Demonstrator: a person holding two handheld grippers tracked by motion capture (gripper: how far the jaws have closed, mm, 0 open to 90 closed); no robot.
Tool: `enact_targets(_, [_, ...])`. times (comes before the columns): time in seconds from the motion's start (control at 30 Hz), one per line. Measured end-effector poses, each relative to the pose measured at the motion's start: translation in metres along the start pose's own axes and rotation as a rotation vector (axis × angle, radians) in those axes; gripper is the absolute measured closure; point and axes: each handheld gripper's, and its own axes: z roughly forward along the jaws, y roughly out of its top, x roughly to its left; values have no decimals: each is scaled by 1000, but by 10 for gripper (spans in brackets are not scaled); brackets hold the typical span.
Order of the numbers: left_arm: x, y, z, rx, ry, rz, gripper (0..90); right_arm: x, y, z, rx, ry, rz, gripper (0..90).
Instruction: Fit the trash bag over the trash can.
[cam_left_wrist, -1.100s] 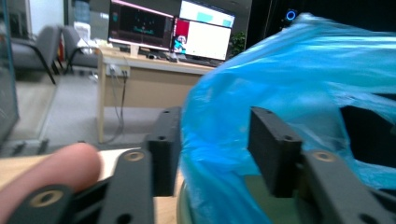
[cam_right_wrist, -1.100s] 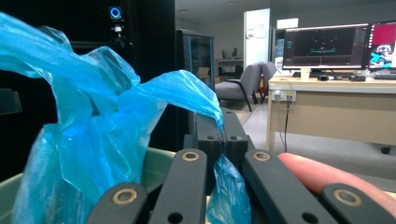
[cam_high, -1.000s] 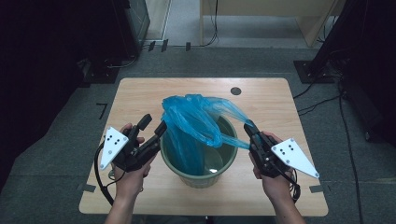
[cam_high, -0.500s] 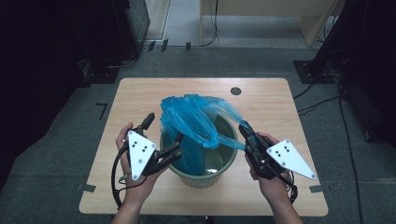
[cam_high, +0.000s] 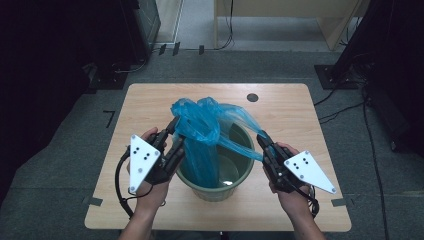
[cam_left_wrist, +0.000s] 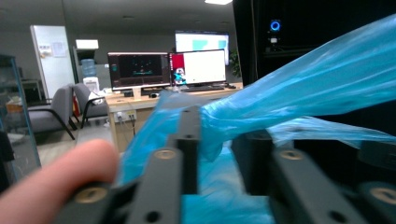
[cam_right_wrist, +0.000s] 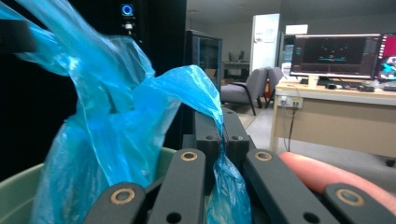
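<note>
A green bin (cam_high: 216, 192) stands at the middle of the wooden table (cam_high: 150, 105). A blue plastic bag (cam_high: 199, 122) hangs in it, bunched above the rim. My right gripper (cam_high: 262, 136) is at the bin's right rim. In the right gripper view it (cam_right_wrist: 222, 126) is shut on a stretched strip of the bag (cam_right_wrist: 135, 107), with the bin's rim (cam_right_wrist: 18, 186) low at the left. My left gripper (cam_high: 176, 134) is at the bag's left side. In the left gripper view its jaws (cam_left_wrist: 219, 140) stand apart with bag film (cam_left_wrist: 299, 93) between them.
A small dark round hole (cam_high: 252, 97) sits in the table's far right part. Dark cabinets (cam_high: 60, 60) stand left and right of the table, with cables (cam_high: 345, 107) on the floor. The bin is near the table's front edge.
My left gripper has swung in from beside the bin to the bag's left side, and its plate now faces up. The right gripper has held its grip almost still.
</note>
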Motion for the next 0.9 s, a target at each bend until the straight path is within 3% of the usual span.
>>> enact_targets(0.13, [26, -5, -9, 19, -6, -56, 864, -7, -2, -2, 11, -27, 4, 898])
enact_targets(0.27, [39, -9, -16, 33, -13, -82, 896, -12, -3, -5, 15, -49, -5, 900])
enact_targets(0.37, [54, -16, -25, 54, -29, -128, 898, -14, -4, -6, 21, -60, -7, 900])
enact_targets(0.6, [67, -30, -36, 83, -69, -176, 900, -14, -5, -10, 28, -69, -31, 900])
enact_targets(0.77, [82, -39, -46, 106, -80, -242, 900, -19, -8, -14, 37, -84, -40, 900])
enact_targets(0.9, [84, -42, -50, 115, -81, -250, 899, -22, -9, -17, 38, -95, -43, 900])
